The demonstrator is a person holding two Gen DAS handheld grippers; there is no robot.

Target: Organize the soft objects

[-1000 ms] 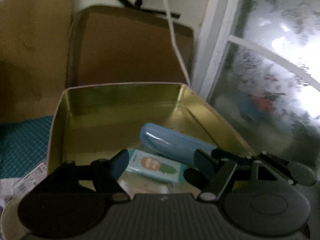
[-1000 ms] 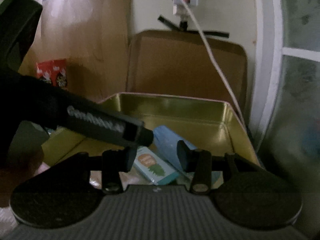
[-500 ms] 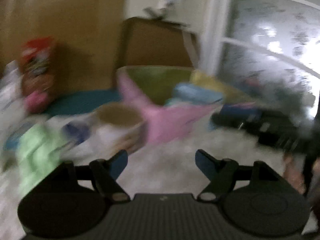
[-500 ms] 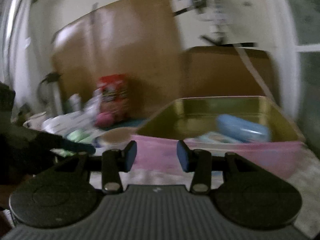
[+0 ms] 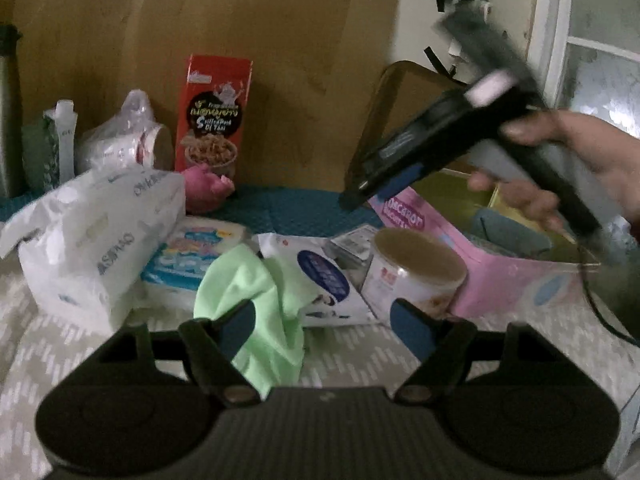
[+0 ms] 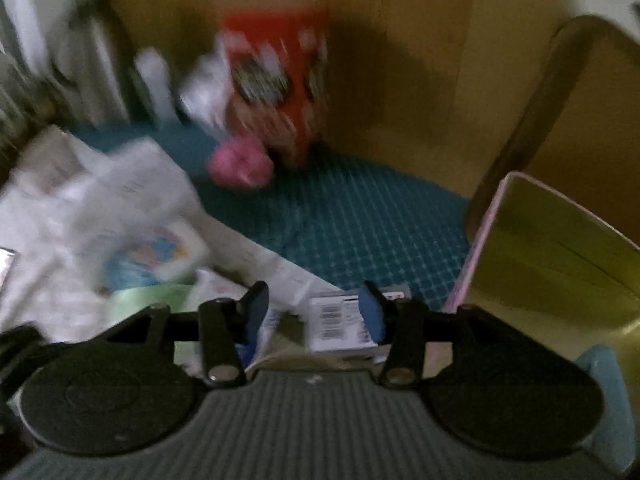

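Observation:
A light green cloth (image 5: 264,300) lies crumpled on the patterned surface, just ahead of my open, empty left gripper (image 5: 324,328). Behind it lie a white tissue pack (image 5: 100,232), a wipes pack (image 5: 192,252), a blue-and-white pouch (image 5: 320,280) and a pink soft toy (image 5: 206,190). The pink tin (image 5: 480,264) with a gold inside stands at right, holding a blue case (image 5: 512,236). My right gripper (image 6: 312,312) is open and empty above the pile; it shows in the left wrist view (image 5: 440,148) over the tin's left end. The toy (image 6: 240,166) is blurred in the right wrist view.
A red snack box (image 5: 214,116) stands against the brown wall. A white can (image 5: 412,276) sits beside the tin. The tin's lid (image 5: 400,112) leans upright behind it. A teal mat (image 6: 352,216) covers the back. A barcoded packet (image 6: 340,322) lies between the right fingers.
Both grippers have pulled back out of the tin and swung left. The left one now faces the pile of packs and cloth; the right one is still moving, blurred.

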